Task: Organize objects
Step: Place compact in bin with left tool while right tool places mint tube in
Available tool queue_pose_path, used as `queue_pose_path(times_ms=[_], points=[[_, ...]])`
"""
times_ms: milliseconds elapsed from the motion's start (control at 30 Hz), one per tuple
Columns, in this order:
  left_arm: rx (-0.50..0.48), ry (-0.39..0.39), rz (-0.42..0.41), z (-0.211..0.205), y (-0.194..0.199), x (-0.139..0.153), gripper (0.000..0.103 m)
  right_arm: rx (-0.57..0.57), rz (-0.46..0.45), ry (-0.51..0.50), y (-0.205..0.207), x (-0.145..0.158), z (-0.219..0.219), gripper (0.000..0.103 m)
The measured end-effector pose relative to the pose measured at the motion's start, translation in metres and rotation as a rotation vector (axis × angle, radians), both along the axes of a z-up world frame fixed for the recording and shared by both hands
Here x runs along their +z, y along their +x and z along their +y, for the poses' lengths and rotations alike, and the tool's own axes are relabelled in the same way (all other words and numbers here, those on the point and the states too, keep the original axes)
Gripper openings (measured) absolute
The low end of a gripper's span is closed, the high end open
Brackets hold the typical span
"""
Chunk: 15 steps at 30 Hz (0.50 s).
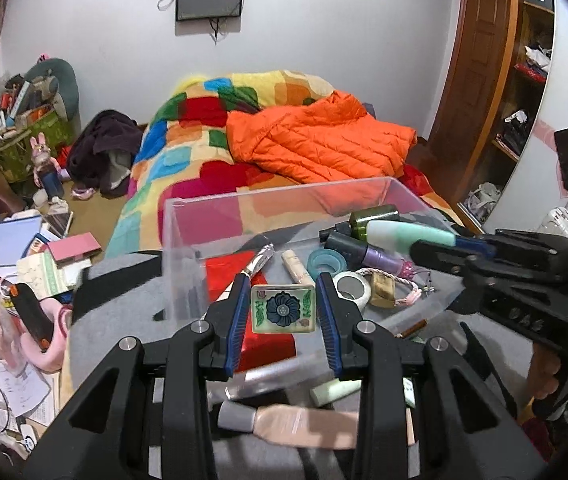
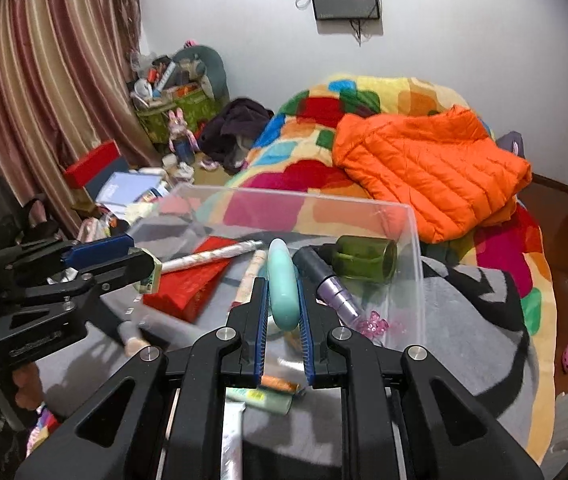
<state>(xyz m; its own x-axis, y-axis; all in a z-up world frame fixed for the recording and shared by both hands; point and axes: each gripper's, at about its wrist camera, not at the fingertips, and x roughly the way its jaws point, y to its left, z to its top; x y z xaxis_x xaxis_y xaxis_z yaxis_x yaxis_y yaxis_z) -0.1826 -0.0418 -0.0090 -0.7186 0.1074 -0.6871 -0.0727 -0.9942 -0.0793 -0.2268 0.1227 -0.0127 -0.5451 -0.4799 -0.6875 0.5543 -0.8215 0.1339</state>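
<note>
The clear plastic storage box (image 1: 212, 216) lay just ahead of both claws, the left gripper (image 1: 283, 309) clamping a square flower-printed tile (image 1: 283, 309) and the right gripper (image 2: 283, 300) pinching a mint-green tube (image 2: 283, 288) lengthwise

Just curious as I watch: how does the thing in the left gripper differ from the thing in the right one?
The square flower tile is flat and cornered; the mint tube is long and rounded. The tile bears a blue flower picture; the tube is plain. The left gripper stands wider than the right gripper. Both are held over the clear box.
</note>
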Motion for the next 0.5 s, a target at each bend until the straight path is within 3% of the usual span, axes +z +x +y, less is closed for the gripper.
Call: queue_pose_path(times_ms=[333, 433, 500], points=[[-0.008, -0.002, -0.055, 0.008, -0.017, -0.020, 0.035, 0.000, -0.017, 0.082, -0.010, -0.019, -0.007, 0.013], [-0.006, -0.012, -0.055, 0.011, -0.013, -0.019, 0.046, 0.004, -0.013, 0.099, -0.005, -0.017, -0.007, 0.018], [-0.004, -0.015, -0.041, 0.012, -0.009, -0.015, 0.055, 0.008, -0.001, 0.099, 0.000, -0.014, -0.005, 0.027]])
